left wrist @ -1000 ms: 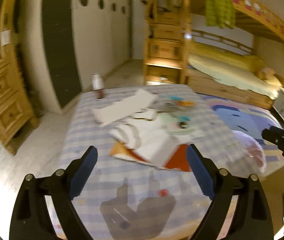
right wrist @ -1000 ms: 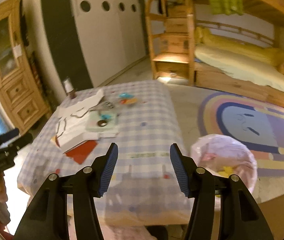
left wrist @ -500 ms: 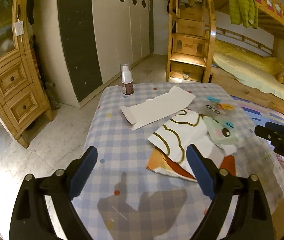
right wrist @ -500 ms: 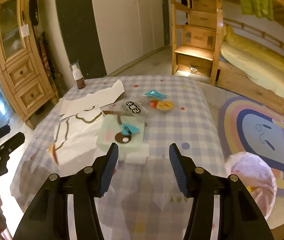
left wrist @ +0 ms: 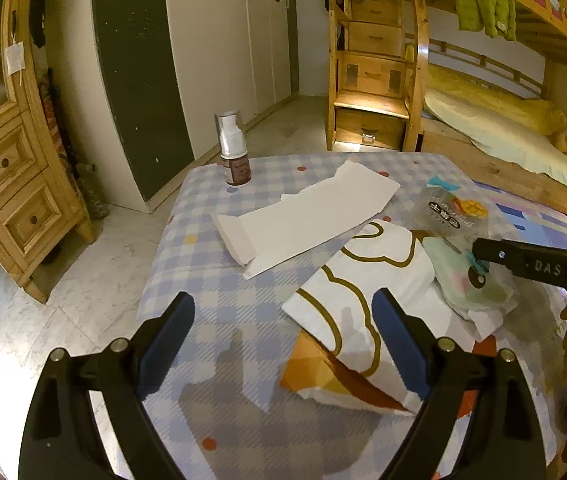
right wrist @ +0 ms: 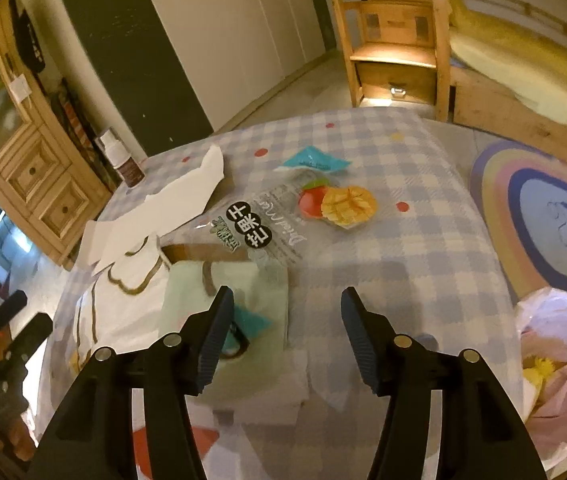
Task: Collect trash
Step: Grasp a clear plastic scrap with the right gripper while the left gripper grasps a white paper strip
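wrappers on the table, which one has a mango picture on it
The clear plastic wrapper at mid-table, printed with a cut mango and black round labels. The small teal wrapper behind it and the pale green packet nearer the tongs show no fruit.

Landmark: pump bottle [left wrist: 234,148], upright at table's far left corner.
- Your only tall obstacle; all else lies flat.
- Just right of bottle: torn white sheet [left wrist: 307,216], then overlapping wrappers, clear mango bag [right wrist: 283,216].
- Near side of bottle: bare checked cloth [left wrist: 203,280], free lane.
- Far right of bottle, off table edge: lined bin [right wrist: 555,364] on floor.
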Demonstrator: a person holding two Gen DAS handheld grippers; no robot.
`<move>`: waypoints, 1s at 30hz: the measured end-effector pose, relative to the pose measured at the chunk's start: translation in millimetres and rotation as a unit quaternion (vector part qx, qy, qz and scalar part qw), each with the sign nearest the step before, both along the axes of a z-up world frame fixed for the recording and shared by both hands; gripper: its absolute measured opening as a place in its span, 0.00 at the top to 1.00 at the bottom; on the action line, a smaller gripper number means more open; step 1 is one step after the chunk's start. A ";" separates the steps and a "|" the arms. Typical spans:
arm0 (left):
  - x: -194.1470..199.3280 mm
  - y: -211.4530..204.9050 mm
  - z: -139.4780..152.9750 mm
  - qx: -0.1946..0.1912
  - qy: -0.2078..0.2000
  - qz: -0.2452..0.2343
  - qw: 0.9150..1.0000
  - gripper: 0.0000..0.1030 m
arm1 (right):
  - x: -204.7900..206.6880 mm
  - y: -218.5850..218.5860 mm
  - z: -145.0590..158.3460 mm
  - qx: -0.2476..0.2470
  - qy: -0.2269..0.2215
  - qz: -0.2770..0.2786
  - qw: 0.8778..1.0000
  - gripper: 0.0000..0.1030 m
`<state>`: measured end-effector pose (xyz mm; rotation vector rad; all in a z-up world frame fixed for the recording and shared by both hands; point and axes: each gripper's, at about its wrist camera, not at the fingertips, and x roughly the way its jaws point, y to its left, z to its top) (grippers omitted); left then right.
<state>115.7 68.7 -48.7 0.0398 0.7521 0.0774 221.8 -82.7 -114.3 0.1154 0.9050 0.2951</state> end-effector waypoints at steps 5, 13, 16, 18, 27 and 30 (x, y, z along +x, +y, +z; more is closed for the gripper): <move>5.0 -1.6 -3.1 -0.001 0.005 -0.001 1.000 0.15 | 12.9 0.7 -1.9 0.010 0.003 -0.008 1.000 0.46; 2.4 0.4 -2.9 0.000 0.009 0.005 1.000 0.15 | 13.1 -2.0 12.0 0.022 -0.026 -0.030 0.999 0.86; -1.7 3.3 0.4 -0.001 0.005 0.010 1.000 0.15 | -0.9 -5.1 34.0 0.019 -0.063 -0.028 0.997 0.91; -4.0 5.2 3.4 0.000 0.001 0.011 1.000 0.15 | -10.0 -9.3 47.5 0.017 -0.082 -0.028 0.996 1.00; 1.2 41.0 4.4 -0.014 0.004 0.054 0.998 0.15 | -45.0 -11.9 85.5 -0.042 -0.160 -0.029 0.986 1.00; 10.6 51.9 3.0 -0.028 0.011 0.059 0.998 0.20 | -46.5 -8.5 83.6 -0.052 -0.159 -0.025 0.986 1.00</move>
